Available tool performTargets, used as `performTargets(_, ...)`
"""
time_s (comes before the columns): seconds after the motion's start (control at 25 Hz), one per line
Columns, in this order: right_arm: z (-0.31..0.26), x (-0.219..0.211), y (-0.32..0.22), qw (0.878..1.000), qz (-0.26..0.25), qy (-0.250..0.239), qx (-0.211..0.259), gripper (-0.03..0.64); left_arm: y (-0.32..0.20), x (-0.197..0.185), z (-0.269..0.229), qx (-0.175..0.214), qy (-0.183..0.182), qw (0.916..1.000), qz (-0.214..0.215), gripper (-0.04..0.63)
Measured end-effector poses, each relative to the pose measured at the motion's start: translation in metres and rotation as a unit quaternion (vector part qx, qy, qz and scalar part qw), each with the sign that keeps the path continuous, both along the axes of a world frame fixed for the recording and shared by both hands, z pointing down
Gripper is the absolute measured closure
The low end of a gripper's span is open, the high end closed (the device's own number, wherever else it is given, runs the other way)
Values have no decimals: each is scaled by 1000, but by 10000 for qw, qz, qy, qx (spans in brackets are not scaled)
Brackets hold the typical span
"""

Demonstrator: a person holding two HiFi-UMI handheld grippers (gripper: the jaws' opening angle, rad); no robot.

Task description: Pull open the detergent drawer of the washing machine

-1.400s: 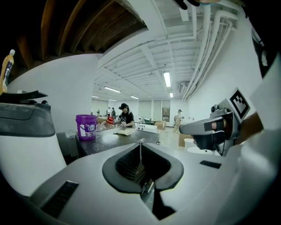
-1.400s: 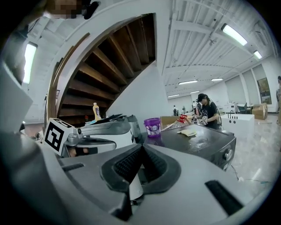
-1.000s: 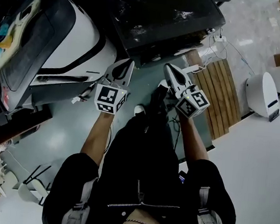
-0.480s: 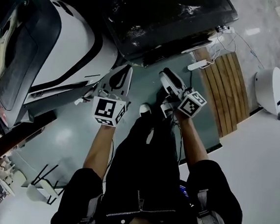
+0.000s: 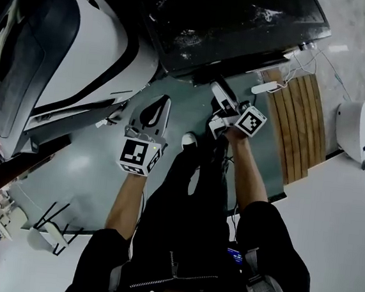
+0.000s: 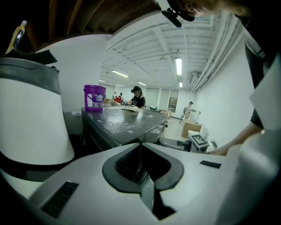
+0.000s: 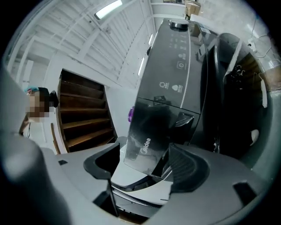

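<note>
**Right gripper open around the drawer front, left gripper closed and idle**

Head view: the person stands facing a dark grey glossy washing machine (image 5: 233,19) at 12 o'clock. The right gripper (image 5: 217,89) reaches up to the machine's front edge, at about 1 o'clock from the person's legs. The left gripper (image 5: 165,102) sits at 11 o'clock over the teal-grey floor (image 5: 90,172), apart from the machine.

Right gripper view: the right gripper (image 7: 142,151) has its jaws wide apart; they have just been opening. Between them is the dark glossy rectangular detergent drawer front (image 7: 147,129), which carries a Midea logo. The pads do not press on it: the 9 o'clock pad is clear of it, and the 3 o'clock pad is just beside its edge. I cannot tell whether the drawer is pulled out or flush. The washing machine (image 7: 175,66) looks tilted in this view, with its row of control icons running toward 12 o'clock above the drawer front.

Left gripper view: the left gripper (image 6: 141,147) has its jaws together with nothing between them. Ahead is the machine's dusty dark top. A purple plastic bucket (image 6: 94,97) stands on it at 10 o'clock.

Surroundings, head view:
- A large white-and-black curved housing (image 5: 69,54) is at 10 o'clock.
- A wooden slatted pallet (image 5: 300,128) is at 2 o'clock.
- A white rounded device (image 5: 354,126) is on the floor at 3 o'clock.
</note>
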State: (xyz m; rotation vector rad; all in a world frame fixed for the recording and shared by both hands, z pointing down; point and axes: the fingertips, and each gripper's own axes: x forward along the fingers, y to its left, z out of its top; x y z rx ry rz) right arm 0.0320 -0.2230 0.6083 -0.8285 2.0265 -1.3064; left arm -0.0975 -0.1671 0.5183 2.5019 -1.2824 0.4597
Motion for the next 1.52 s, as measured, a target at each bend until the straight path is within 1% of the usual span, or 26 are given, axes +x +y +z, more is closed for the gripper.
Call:
performTargets(0.04, 6, 0, -4, 10000, 6, -29, -25, 291, 2, -2, 2, -24, 12, 10000, -33, 569)
performTargets(0.12, 16, 1, -14, 9999, 65, -146, -53, 337, 5, -5, 6, -59, 56, 9999, -72, 569)
performTargets(0.28, 21, 5, -35, 9977, 277, -613, -120, 292, 15, -11, 16, -174, 72, 9998, -111, 569)
performTargets(0.36, 20, 5, -42, 9963, 278, -811, -94, 290, 20, -16, 21, -208, 118, 9996, -145, 569)
performTargets(0.52, 12, 4, -54, 9927, 298, -1165, 125, 272, 24, -24, 27, -234, 164, 9994, -175, 569)
performTargets(0.6, 10, 5, -55, 9902, 261, -1355, 225, 280, 26, -26, 26, -243, 178, 9994, -177, 569)
performTargets(0.72, 10, 9, -56, 9835, 276, -1763, 305, 294, 27, -31, 27, -265, 133, 9995, -146, 569)
performTargets(0.8, 12, 10, -56, 9806, 279, -1910, 334, 299, 29, -34, 29, -299, 116, 9994, -159, 569)
performTargets(0.88, 11, 9, -57, 9818, 259, -1854, 318, 299, 31, -35, 32, -324, 131, 9992, -198, 569)
performTargets(0.92, 9, 8, -57, 9839, 295, -1742, 280, 294, 32, -35, 34, -333, 142, 9991, -211, 569)
performTargets(0.96, 7, 8, -58, 9861, 375, -1605, 225, 273, 33, -34, 37, -347, 147, 9991, -211, 569)
performTargets(1.0, 6, 7, -59, 9872, 464, -1514, 171, 232, 34, -34, 41, -373, 148, 9990, -204, 569)
performTargets(1.04, 7, 7, -59, 9869, 508, -1525, 142, 227, 35, -33, 45, -408, 147, 9989, -198, 569)
performTargets(1.16, 9, 9, -57, 9830, 304, -1799, 224, 273, 39, -28, 52, -465, 160, 9986, -188, 569)
performTargets(1.28, 10, 8, -57, 9828, 145, -1813, 321, 288, 37, -26, 51, -451, 186, 9986, -198, 569)
performTargets(1.52, 12, 8, -56, 9828, 235, -1803, 312, 298, 36, -28, 54, -488, 122, 9985, -194, 569)
